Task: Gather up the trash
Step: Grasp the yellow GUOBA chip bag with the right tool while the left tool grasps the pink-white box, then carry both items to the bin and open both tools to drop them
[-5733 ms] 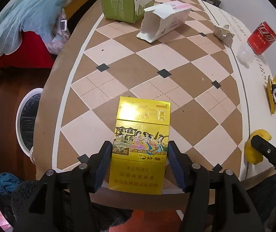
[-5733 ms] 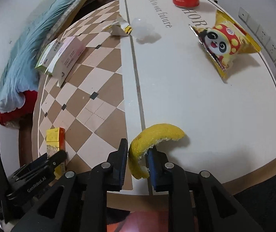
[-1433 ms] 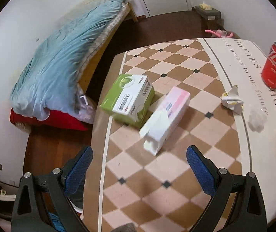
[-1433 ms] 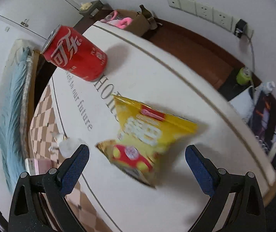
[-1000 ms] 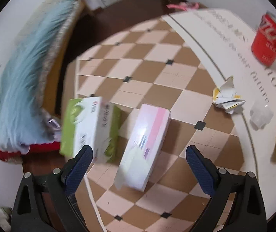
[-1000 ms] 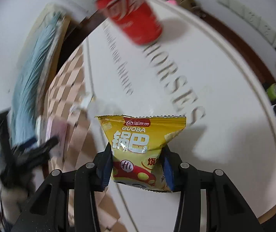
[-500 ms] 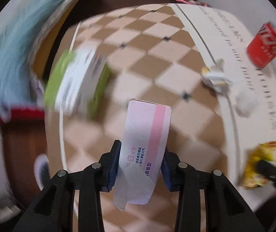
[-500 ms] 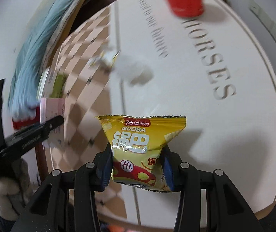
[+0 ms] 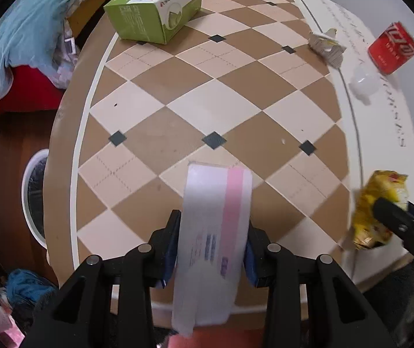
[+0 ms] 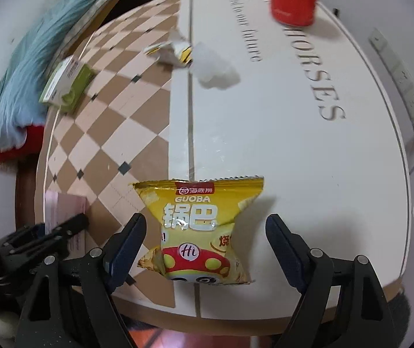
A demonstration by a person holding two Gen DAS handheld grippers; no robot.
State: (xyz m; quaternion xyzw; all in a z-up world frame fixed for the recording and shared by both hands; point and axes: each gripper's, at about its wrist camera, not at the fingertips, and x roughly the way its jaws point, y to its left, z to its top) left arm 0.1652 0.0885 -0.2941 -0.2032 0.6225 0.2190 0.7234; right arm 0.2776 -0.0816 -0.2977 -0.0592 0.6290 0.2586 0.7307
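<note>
A white-rimmed round bin (image 9: 30, 194) stands on the wooden floor at far left, below the edge of the round table (image 9: 154, 121) with its tan-and-cream checkered top, and from there the clean-up reads across. A green-and-white cardboard box (image 9: 154, 14) rests untouched near the table's far left edge. At centre, the left gripper (image 9: 211, 249) is closed on a white cardboard carton with a pink stripe (image 9: 215, 232), both jaws pressed against its sides, the carton held above the near edge of the table. Farther right lie a crumpled white-and-yellow paper wrapper (image 9: 327, 45), a small clear plastic scrap (image 9: 363, 85) and a red soda can (image 9: 392, 47), well apart from either tool. At right, the right gripper (image 10: 205, 240) stands wide open, its jaws clear of the yellow foil snack bag (image 10: 199, 226) between them; whether the bag is dropping or rests against something below cannot be told. The collection appears to be in mid-course: two pieces are on their way off the table, neither seen in the bin, while four items wait on the tabletop.
</note>
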